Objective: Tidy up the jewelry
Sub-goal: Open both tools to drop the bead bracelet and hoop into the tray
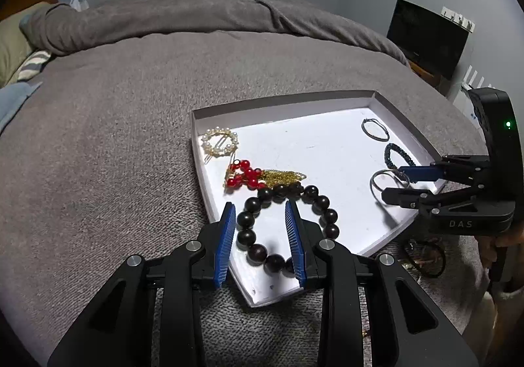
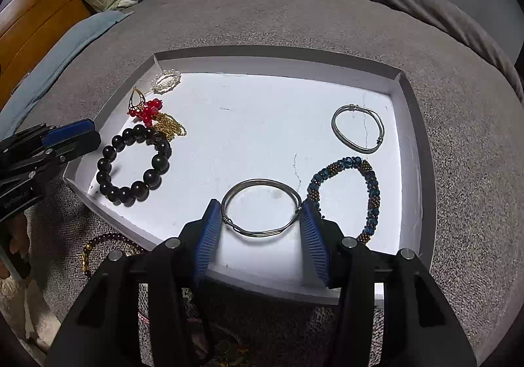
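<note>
Done: six pieces lie in white tray (image 2: 411, 124) | Left: maroon bracelet (image 2: 98, 244) outside near edge | left gripper (image 1: 263, 239) apart over black bead bracelet (image 1: 288, 222) | right gripper (image 2: 262, 232) clamped on silver bangle (image 2: 260, 208)

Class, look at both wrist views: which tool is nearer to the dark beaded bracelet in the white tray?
Left. The left tool straddles the near left part of the dark beaded bracelet, pads not pressing it. The right tool is across the white tray, around the silver bangle.
</note>
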A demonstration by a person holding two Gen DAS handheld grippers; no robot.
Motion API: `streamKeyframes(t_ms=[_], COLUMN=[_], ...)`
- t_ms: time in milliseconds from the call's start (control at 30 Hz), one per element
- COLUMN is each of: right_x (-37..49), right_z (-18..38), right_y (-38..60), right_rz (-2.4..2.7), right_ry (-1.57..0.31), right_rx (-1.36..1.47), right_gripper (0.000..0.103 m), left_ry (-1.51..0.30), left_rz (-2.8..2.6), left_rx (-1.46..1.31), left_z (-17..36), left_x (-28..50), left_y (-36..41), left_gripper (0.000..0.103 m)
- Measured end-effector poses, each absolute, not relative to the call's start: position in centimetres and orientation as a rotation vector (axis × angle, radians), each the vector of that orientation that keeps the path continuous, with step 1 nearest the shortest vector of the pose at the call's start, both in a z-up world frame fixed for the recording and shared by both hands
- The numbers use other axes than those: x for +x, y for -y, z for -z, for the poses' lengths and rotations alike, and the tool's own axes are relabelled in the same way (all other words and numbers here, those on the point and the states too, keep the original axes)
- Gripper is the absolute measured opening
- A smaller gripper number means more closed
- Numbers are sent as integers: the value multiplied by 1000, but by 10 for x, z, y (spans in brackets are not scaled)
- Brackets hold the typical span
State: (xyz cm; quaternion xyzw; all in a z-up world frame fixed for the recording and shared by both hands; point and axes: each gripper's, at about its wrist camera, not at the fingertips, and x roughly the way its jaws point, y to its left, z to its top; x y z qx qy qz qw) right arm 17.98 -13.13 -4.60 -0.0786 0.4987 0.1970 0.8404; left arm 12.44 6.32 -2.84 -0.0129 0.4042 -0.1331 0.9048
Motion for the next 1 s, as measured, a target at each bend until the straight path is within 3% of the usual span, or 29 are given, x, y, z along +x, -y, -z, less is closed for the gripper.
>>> streamKeyframes(t_ms=[367,700,800,933,1000], right_x=[167,139,128,117,112], right_z=[31,7,1,-4,-8], right_y=[134,153,160,168,174], right_rz=[-393,-378,-377,-389,-389], right_ry=[-998,-933,-912,-885,-864], right_rx=[-194,-137,-114,-74,-51], right_gripper=[52,62,67,76,80], left_ry=[-824,-817,-809,-789,-783], left_rz=[274,268,259,251,243], left_rx=[-22,-7,-10,-3,9], left_z=[21,10,7,0,-2], left_x=[118,104,97,87,81], left_y=[-60,-55,-56,-55,-54], left_gripper=[34,39,53,54,60])
